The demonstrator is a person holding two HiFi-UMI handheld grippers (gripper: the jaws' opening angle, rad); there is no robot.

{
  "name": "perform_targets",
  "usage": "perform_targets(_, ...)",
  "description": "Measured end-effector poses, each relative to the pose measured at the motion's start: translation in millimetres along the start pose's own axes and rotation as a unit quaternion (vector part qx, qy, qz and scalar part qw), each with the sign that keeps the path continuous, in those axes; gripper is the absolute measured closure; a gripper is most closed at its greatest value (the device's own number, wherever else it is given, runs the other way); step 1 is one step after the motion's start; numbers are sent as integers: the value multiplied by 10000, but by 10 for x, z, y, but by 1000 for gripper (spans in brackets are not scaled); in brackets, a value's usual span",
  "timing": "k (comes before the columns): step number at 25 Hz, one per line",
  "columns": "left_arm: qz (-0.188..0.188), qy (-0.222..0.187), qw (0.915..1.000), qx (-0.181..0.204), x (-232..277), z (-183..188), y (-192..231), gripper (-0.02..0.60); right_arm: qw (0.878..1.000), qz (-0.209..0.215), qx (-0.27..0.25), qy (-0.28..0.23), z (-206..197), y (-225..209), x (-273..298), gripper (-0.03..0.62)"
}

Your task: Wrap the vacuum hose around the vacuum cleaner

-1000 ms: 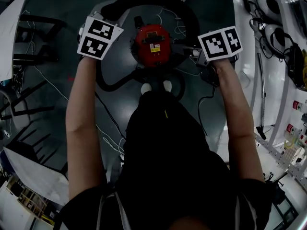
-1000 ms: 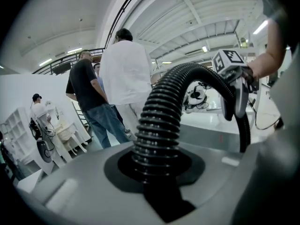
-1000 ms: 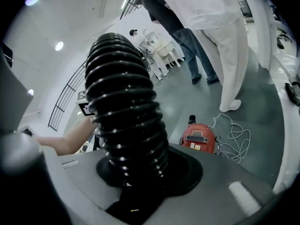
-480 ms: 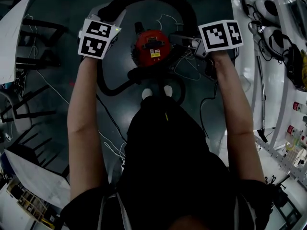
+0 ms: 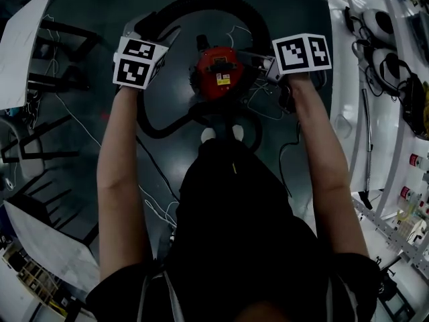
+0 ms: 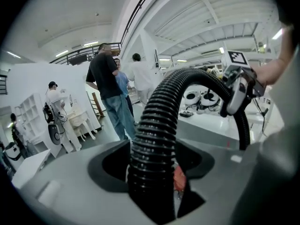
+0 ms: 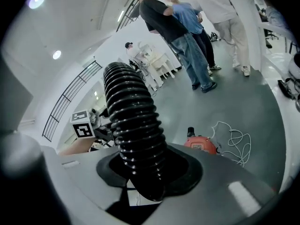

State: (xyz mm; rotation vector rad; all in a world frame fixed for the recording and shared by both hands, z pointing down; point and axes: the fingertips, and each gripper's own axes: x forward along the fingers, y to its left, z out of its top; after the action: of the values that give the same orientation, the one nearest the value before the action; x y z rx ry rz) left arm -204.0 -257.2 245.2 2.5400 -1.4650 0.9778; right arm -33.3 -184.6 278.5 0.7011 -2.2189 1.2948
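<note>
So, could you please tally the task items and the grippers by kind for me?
Vacuum cleaner: 1
Hose: 1
Grippers: 2 (left gripper, its jaws have just been opening, hose between them; right gripper)
Total: 4

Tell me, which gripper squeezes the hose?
The right gripper: its jaws pinch the vacuum hose. On the left gripper the jaws have just been opening, loose around the hose.

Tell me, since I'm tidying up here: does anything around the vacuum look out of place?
Yes: a white cord lies in a loose tangle on the floor beside the red vacuum.
</note>
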Motion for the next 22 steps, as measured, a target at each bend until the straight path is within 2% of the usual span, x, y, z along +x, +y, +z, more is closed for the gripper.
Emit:
perform_targets(5, 236, -1, 9997, 63, -141, -59, 83, 260, 9996, -41, -276, 2, 111, 92, -12, 445)
perform_targets(10, 326, -154, 9985, -420, -335, -94, 267, 192, 9986, 1, -526, -12, 237, 237, 8, 445)
perform_targets(14, 527, -176, 9979, -319, -475, -74, 353, 180, 9981, 50, -621, 7, 303, 350, 112, 447)
perform_targets(19, 537, -225, 9983, -97, -668, 12, 438, 145, 9963, -38, -854, 9, 375, 414, 150, 447)
perform_targets(22, 523, -278, 9980, -225, -809, 6, 489, 132, 9955, -26, -940, -71, 442, 498, 166, 447)
